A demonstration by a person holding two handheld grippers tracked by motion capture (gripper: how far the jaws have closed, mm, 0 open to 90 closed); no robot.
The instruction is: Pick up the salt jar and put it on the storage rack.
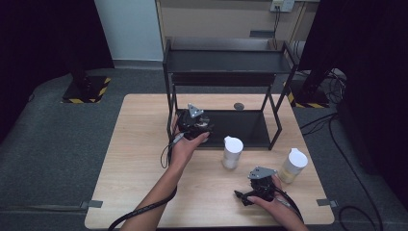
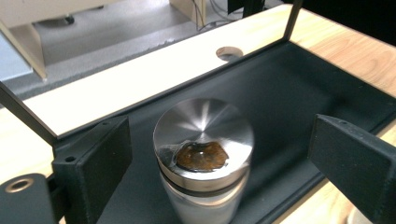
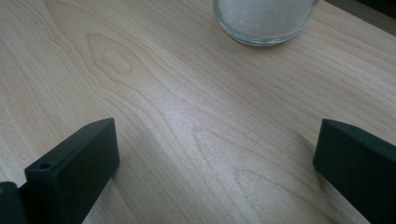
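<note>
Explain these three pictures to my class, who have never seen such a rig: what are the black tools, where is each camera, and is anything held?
A person holds a two-jaw tool in each hand. One camera looks down from above; one rides on each tool. The left hand-held gripper is at the black rack, its jaws open either side of a metal-lidded jar on the lower shelf, not pressing it. The right hand-held gripper rests open over the wooden table, empty. Two white-lidded jars stand on the table.
</note>
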